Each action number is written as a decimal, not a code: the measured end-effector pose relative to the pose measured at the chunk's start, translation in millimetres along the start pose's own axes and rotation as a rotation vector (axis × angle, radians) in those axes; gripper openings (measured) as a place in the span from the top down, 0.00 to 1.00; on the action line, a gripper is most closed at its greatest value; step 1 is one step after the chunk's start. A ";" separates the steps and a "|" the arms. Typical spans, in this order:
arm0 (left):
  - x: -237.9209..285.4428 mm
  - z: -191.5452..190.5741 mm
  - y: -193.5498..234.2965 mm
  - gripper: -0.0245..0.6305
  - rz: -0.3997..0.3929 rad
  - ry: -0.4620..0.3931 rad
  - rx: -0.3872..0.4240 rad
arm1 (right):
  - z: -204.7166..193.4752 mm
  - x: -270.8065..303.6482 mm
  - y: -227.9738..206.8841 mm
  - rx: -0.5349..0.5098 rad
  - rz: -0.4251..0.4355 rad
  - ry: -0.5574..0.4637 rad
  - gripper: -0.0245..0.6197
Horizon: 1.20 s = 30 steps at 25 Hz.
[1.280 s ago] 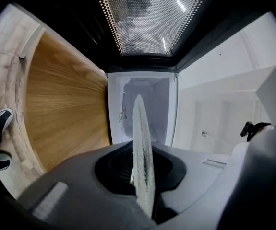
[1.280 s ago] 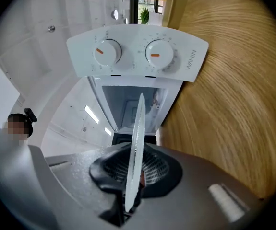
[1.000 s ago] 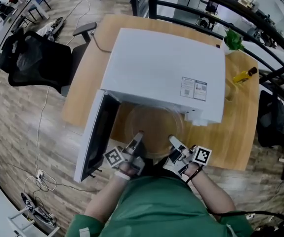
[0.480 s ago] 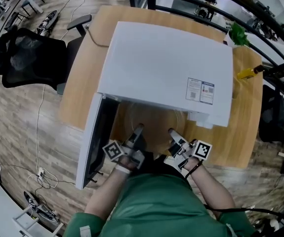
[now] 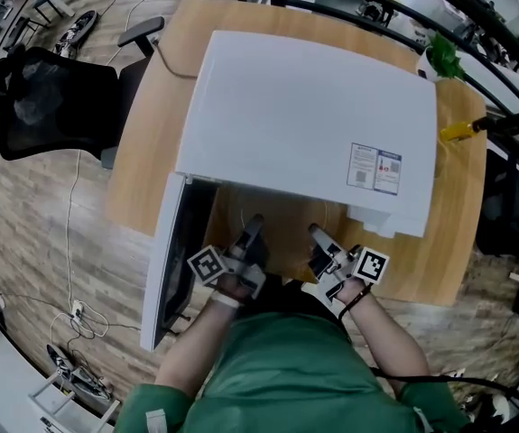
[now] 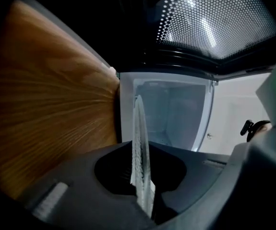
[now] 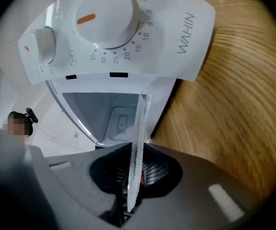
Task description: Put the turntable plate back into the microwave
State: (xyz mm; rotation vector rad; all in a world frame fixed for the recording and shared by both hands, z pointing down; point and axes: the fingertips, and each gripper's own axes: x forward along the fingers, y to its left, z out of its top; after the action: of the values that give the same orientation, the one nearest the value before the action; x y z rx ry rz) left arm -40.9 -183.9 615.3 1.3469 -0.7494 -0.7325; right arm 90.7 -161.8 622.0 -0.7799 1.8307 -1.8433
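The clear glass turntable plate (image 5: 282,222) is held level at the mouth of the white microwave (image 5: 304,124), most of it hidden under the oven's top. My left gripper (image 5: 254,225) is shut on the plate's near left rim, and my right gripper (image 5: 319,235) is shut on its near right rim. In the left gripper view the plate's edge (image 6: 138,147) runs as a thin glass blade out of the left gripper (image 6: 140,178) towards the lit cavity (image 6: 171,109). In the right gripper view the plate's edge (image 7: 138,138) leaves the right gripper (image 7: 134,178) below the dial panel (image 7: 109,18).
The microwave door (image 5: 173,260) hangs open to the left; its perforated window (image 6: 214,23) fills the top of the left gripper view. The oven stands on a wooden table (image 5: 430,260). A yellow object (image 5: 458,132) and a green plant (image 5: 444,61) sit at back right. A black office chair (image 5: 51,97) stands left.
Both grippers have carried the plate forward and a little down into the microwave's opening. Less of the glass shows in front of the oven than before.
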 end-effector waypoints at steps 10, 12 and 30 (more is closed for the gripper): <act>13.4 13.4 -1.5 0.91 0.011 -0.047 0.004 | 11.6 16.9 1.1 0.037 -0.015 -0.036 0.82; 15.8 15.0 -1.9 0.91 0.009 -0.064 -0.008 | 8.7 19.6 5.0 0.034 -0.010 -0.022 0.76; 38.2 26.3 2.2 0.90 0.016 -0.131 0.014 | -63.0 44.7 0.9 0.054 -0.039 0.122 0.79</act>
State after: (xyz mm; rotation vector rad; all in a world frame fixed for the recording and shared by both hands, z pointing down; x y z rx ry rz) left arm -40.5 -229.9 621.4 1.3134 -0.8699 -0.8105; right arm 15.8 -143.4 627.0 -0.7025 1.8425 -1.9972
